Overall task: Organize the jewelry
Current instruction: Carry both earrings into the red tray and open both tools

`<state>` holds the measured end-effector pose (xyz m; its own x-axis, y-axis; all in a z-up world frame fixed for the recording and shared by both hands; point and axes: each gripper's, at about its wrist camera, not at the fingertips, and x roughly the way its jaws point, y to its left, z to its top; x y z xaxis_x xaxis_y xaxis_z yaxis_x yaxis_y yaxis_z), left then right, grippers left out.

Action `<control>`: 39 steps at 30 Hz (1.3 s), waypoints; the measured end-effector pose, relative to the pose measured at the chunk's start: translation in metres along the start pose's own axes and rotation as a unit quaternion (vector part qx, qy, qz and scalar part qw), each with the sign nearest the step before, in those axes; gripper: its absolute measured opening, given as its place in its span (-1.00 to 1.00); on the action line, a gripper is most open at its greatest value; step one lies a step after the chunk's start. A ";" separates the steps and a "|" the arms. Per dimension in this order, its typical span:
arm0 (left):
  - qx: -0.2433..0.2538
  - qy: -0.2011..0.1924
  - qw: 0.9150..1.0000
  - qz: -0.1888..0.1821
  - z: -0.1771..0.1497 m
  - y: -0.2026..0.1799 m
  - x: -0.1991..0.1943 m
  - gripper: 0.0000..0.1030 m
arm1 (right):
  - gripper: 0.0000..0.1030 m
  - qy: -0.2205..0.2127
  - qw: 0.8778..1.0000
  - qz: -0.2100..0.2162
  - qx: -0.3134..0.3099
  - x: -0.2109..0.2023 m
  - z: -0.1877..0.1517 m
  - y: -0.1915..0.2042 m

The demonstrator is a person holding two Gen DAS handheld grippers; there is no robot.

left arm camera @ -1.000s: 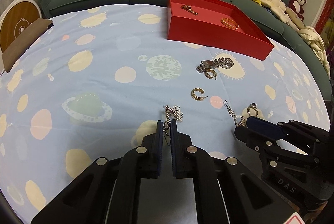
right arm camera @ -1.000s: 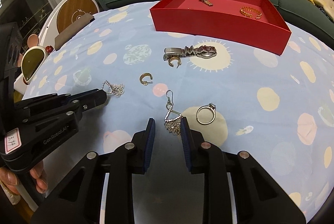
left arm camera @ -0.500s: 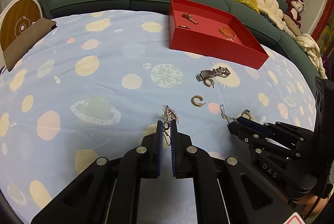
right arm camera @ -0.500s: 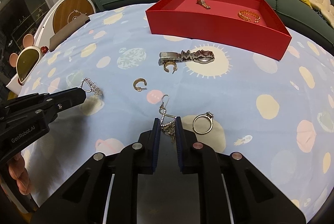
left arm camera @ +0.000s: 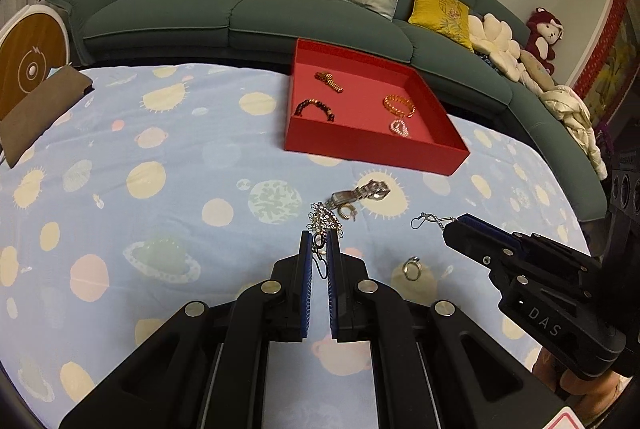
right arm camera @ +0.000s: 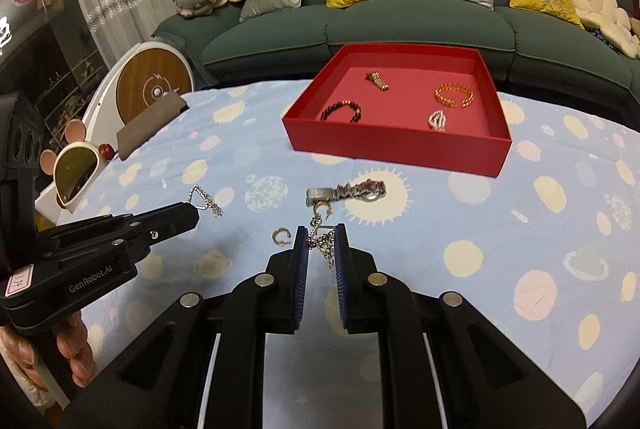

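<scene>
My left gripper (left arm camera: pixel 320 249) is shut on a silver dangle earring (left arm camera: pixel 322 223) and holds it above the cloth; it also shows in the right wrist view (right arm camera: pixel 206 203). My right gripper (right arm camera: pixel 321 239) is shut on a matching dangle earring (right arm camera: pixel 324 243), lifted off the cloth, seen from the left wrist view too (left arm camera: pixel 434 221). A red tray (left arm camera: pixel 372 151) at the back holds several bracelets. A silver watch (left arm camera: pixel 362 193), a gold hoop earring (right arm camera: pixel 282 237) and a ring (left arm camera: pixel 412 267) lie on the cloth.
The table has a light blue planet-print cloth (left arm camera: pixel 160 157). A green sofa (left arm camera: pixel 240 21) with cushions runs behind it. A brown pouch (left arm camera: pixel 36 109) and a round wooden disc (left arm camera: pixel 28 61) sit at the left edge. Sunglasses (right arm camera: pixel 76 173) lie off the left side.
Both grippers have risen from the cloth, each with its earring in it. The ring that lay beside the right gripper stays on the cloth.
</scene>
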<state>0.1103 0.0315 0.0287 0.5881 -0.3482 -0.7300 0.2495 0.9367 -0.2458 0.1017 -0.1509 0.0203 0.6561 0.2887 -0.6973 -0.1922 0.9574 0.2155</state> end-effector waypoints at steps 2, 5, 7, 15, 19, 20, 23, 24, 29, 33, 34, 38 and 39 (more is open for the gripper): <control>0.004 -0.010 1.000 -0.006 0.012 -0.009 -0.004 -0.91 | -0.76 -0.013 1.000 0.003 0.011 -0.013 0.012 -0.008; 0.019 -0.028 0.999 -0.012 0.036 -0.024 -0.007 -0.91 | -0.76 -0.033 0.999 -0.003 0.016 -0.028 0.036 -0.023; 0.024 -0.038 0.999 -0.015 0.055 -0.031 -0.004 -0.91 | -0.76 -0.045 0.999 -0.013 0.020 -0.032 0.054 -0.036; 0.059 -0.057 0.997 -0.013 0.132 -0.064 0.039 -0.91 | -0.76 -0.064 0.996 -0.031 0.047 -0.008 0.122 -0.088; 0.058 -0.045 0.997 -0.018 0.158 -0.072 0.076 -0.91 | -0.76 -0.051 0.996 -0.028 0.067 0.024 0.139 -0.106; 0.057 -0.039 0.997 -0.021 0.163 -0.073 0.085 -0.91 | -0.76 -0.046 0.996 -0.028 0.071 0.032 0.140 -0.109; 0.054 -0.024 0.998 -0.020 0.172 -0.074 0.113 -0.91 | -0.76 -0.031 0.996 -0.030 0.083 0.056 0.141 -0.122; 0.052 -0.019 0.998 -0.018 0.173 -0.073 0.123 -0.91 | -0.76 -0.026 0.995 -0.032 0.086 0.063 0.140 -0.125; 0.039 -0.001 0.999 -0.013 0.175 -0.064 0.157 -0.91 | -0.76 -0.004 0.994 -0.036 0.098 0.094 0.133 -0.141; 0.034 0.008 0.999 -0.007 0.173 -0.059 0.174 -0.91 | -0.76 0.005 0.994 -0.036 0.098 0.108 0.129 -0.148; 0.033 0.010 0.999 -0.005 0.172 -0.058 0.178 -0.90 | -0.76 0.006 0.995 -0.037 0.097 0.111 0.129 -0.148; 0.013 0.032 0.999 -0.004 0.168 -0.051 0.191 -0.73 | -0.67 0.006 0.995 -0.028 0.097 0.119 0.126 -0.150; 0.003 0.034 0.999 -0.007 0.166 -0.049 0.193 -0.62 | -0.57 0.004 0.995 -0.030 0.098 0.120 0.125 -0.151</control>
<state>0.3394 -0.0876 0.0061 0.5314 -0.3579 -0.7678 0.2629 0.9313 -0.2522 0.3005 -0.2614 -0.0100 0.6555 0.2313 -0.7189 -0.0061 0.9535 0.3012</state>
